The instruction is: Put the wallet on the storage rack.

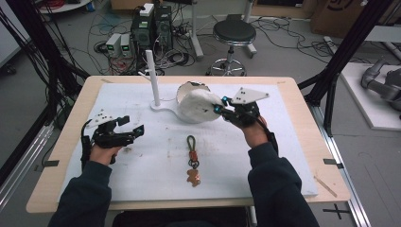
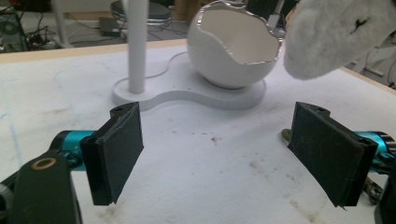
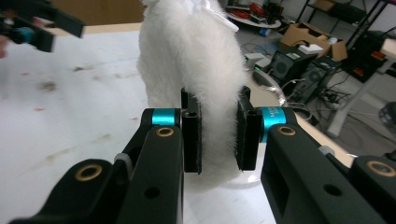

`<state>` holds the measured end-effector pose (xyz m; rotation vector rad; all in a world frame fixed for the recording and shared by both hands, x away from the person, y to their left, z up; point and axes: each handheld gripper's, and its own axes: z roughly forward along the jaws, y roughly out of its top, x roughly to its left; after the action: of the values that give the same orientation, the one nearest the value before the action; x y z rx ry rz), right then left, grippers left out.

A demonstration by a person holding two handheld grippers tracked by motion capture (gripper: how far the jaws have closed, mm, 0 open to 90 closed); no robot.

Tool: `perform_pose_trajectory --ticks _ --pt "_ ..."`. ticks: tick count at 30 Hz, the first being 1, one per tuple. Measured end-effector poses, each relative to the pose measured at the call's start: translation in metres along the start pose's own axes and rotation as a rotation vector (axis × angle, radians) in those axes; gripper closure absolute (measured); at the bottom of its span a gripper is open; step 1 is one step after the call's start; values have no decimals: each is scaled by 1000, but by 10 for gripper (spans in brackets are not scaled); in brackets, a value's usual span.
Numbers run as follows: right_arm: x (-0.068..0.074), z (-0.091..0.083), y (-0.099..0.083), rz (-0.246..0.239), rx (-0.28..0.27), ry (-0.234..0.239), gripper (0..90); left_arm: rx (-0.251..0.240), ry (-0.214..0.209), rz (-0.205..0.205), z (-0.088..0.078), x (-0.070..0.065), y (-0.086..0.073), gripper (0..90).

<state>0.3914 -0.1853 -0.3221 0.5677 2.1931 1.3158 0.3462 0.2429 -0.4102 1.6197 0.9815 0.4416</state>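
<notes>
Keyring [image 1: 192, 161] w/ a small bear charm is seen lying mid-bench in high view. White plush [image 3: 196, 70] is pinched between right gripper [image 3: 219, 133] jaws, held off the bench beside eggshell bowl [image 2: 236, 46]. Left gripper [image 2: 215, 149] jaws are spread wide, nothing between.

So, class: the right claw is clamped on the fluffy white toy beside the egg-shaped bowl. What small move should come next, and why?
Probably carry the white plush toy a little over the open egg-shaped bowl and lower it in. The right claw is shut on the toy, holding it off the table right beside the bowl's jagged opening; the left claw is open and holds nothing.
</notes>
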Motion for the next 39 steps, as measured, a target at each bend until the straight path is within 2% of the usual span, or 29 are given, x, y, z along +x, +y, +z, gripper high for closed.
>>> perform_pose_trajectory --ticks 5,6,7,8,9,11,13,16,19,21,25,29,31,36,39 --pt "-17 16 23 -37 13 -30 770 -4 -2 -12 -1 2 -1 188" --pt "-19 19 27 -58 14 -39 770 -11 -3 -16 -1 3 -1 187" --pt "-19 19 27 -58 14 -39 770 -11 -3 -16 -1 3 -1 188" --pt "-23 27 35 -94 42 -60 770 -14 2 -31 -2 4 -1 187" --pt "-24 31 38 -117 46 -74 769 -18 10 -33 -2 4 0 187" --pt "-27 38 41 -142 73 -86 769 -28 24 -32 -4 6 0 185" --pt "-28 46 43 -190 116 -104 770 -31 28 -34 -6 8 0 185" --pt "-28 56 41 -271 149 -129 769 -29 32 -35 -7 9 0 185" --pt "-28 65 37 -295 185 -130 769 -21 29 -37 -6 9 -1 185" --pt "-28 69 36 -303 179 -135 769 -19 27 -39 -6 8 -1 185" --pt "-28 77 33 -314 206 -138 768 -16 29 -41 -5 8 -1 185" --pt "-27 84 31 -324 225 -182 768 -12 25 -40 -5 8 -1 185" --pt "-28 82 32 -294 214 -184 768 -11 24 -44 -5 8 -2 185" --pt "-33 73 33 -272 195 -191 767 -11 27 -47 -4 8 -3 185" --pt "-35 71 33 -266 205 -204 764 -11 25 -42 -4 8 -2 185"
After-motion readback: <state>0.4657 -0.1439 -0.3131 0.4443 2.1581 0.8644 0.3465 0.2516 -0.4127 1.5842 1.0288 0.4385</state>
